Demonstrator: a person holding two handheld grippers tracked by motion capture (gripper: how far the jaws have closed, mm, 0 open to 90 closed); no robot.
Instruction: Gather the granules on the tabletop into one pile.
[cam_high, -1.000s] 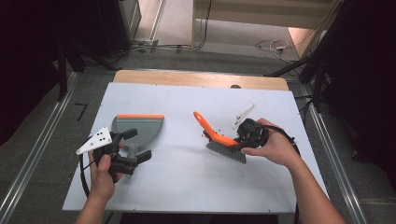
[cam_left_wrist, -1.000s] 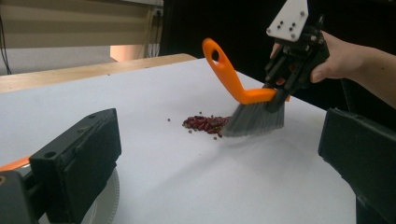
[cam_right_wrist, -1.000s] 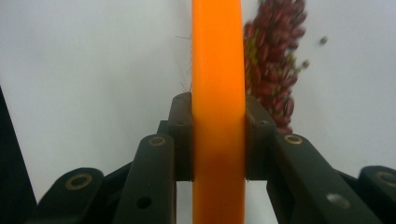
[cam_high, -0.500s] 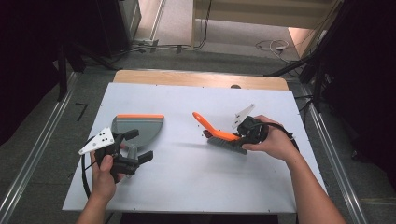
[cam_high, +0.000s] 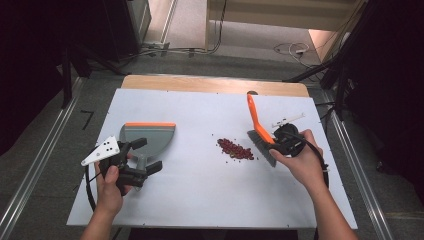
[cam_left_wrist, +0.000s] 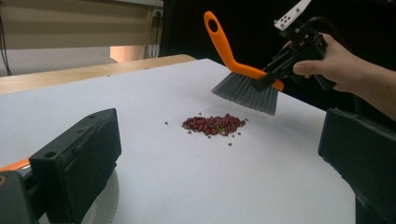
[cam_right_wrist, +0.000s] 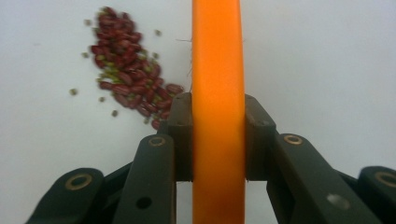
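White and flat, the worktop (cam_high: 200, 200) sits on a grey floor with dark room all around it and a strip of light wood along its far edge. On the left side lies a grey plastic dustpan with an orange front edge (cam_high: 147, 137), its flat mouth facing the far side. The left hand-held gripper (cam_high: 142, 157) sits at the near end of the dustpan, around its handle, and its two black jaws stand wide apart in the left gripper view; I cannot tell if they press on the handle. Near the middle of the worktop lies a small pile of dark red beans with a few green bits (cam_high: 235, 148), and some loose ones are scattered just beside it. Just to the right of the pile is a small brush with an orange plastic handle and grey bristles (cam_left_wrist: 245, 88). The right hand-held gripper (cam_high: 280, 140) is closed tight on the orange handle, one jaw on each side. The bristles point down at the worktop, close beside the beans, and the handle's long end with a hole in it points up and away. Dustpan and beans are well apart.
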